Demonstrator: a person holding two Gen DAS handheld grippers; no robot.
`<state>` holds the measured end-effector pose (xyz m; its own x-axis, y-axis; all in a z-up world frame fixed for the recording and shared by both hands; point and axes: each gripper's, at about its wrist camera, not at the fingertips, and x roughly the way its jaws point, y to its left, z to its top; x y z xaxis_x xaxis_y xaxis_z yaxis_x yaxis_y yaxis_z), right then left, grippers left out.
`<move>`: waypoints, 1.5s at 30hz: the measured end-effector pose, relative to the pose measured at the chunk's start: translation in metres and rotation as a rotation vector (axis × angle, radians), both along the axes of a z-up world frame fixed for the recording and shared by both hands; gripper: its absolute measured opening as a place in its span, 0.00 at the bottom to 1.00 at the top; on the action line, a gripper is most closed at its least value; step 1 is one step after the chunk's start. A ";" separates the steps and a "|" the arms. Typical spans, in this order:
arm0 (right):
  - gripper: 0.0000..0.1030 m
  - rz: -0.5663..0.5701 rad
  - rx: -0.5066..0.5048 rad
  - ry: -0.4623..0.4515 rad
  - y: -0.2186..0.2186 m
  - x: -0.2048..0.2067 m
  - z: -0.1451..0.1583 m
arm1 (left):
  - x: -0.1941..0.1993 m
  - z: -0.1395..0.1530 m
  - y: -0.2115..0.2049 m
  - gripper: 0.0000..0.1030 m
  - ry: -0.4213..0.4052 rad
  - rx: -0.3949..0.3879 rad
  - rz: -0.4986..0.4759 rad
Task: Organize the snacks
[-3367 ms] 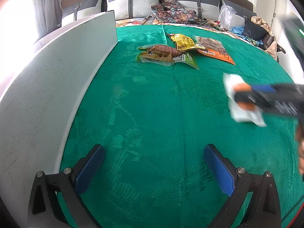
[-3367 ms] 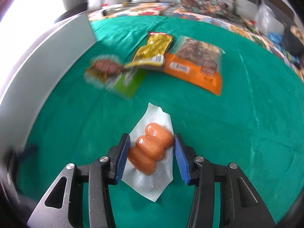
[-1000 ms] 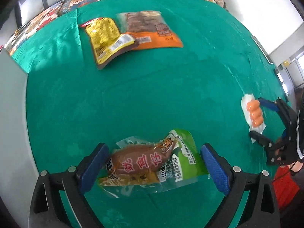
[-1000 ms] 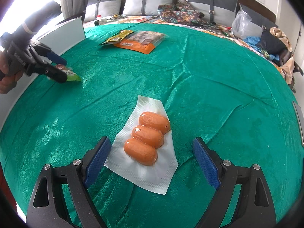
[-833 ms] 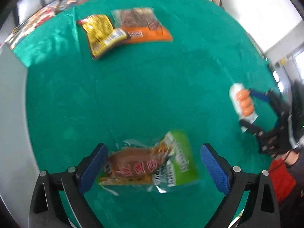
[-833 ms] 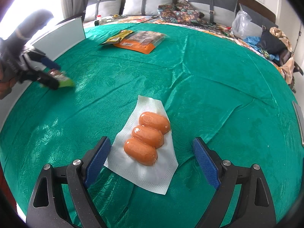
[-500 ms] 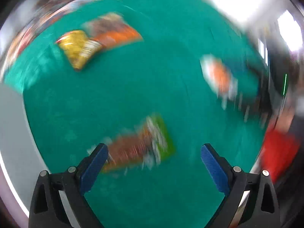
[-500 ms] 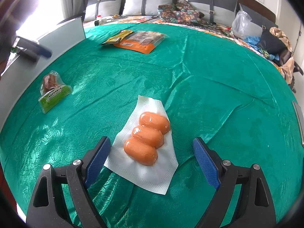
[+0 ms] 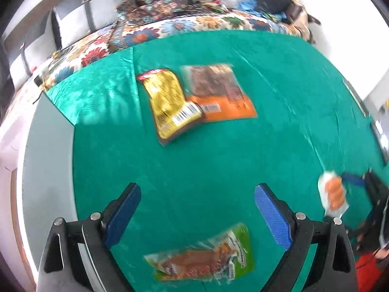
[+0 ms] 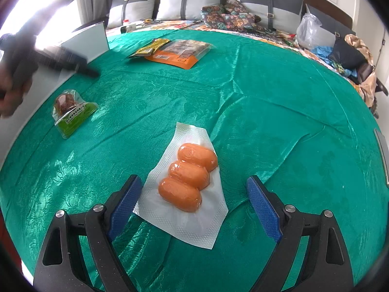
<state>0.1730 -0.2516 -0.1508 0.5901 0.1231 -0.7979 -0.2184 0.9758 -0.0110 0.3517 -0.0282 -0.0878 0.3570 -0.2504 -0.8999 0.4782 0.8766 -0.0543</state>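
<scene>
My left gripper [image 9: 195,206] is open and empty, held above the green cloth. A green pack with brown meat [image 9: 206,260] lies flat just below and behind its tips; it also shows in the right wrist view [image 10: 71,113]. A yellow pack [image 9: 170,102] overlaps an orange pack [image 9: 218,95] farther ahead. My right gripper [image 10: 192,199] is open, its fingers on either side of a clear pack of three orange sausages [image 10: 187,177] lying on the cloth, not touching it. That pack also shows in the left wrist view [image 9: 334,194].
A grey-white board [image 10: 90,41] stands along the cloth's left edge. A floral bedspread [image 9: 145,31], pillows [image 10: 189,0] and bags [image 10: 311,29] lie beyond the far edge. The green cloth [image 10: 267,92] between the packs is bare.
My left gripper has lifted and drawn back from the green pack, which now lies alone on the cloth, and swung toward the yellow and orange packs. My right gripper stays open over the sausages.
</scene>
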 end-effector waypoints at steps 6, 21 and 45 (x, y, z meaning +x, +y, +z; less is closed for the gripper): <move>0.87 0.000 0.001 0.000 0.000 0.000 0.000 | -0.005 -0.036 0.002 0.92 0.150 0.046 -0.110; 0.87 -0.001 0.001 -0.001 0.000 0.000 0.000 | -0.079 -0.043 0.010 0.97 0.335 0.073 -0.240; 0.88 -0.001 0.003 -0.002 0.000 0.000 0.001 | -0.128 -0.049 -0.037 0.97 -0.139 -0.007 0.219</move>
<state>0.1731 -0.2514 -0.1499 0.5917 0.1248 -0.7964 -0.2176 0.9760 -0.0087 0.2242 -0.0650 -0.1371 0.5232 -0.1595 -0.8371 0.2806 0.9598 -0.0076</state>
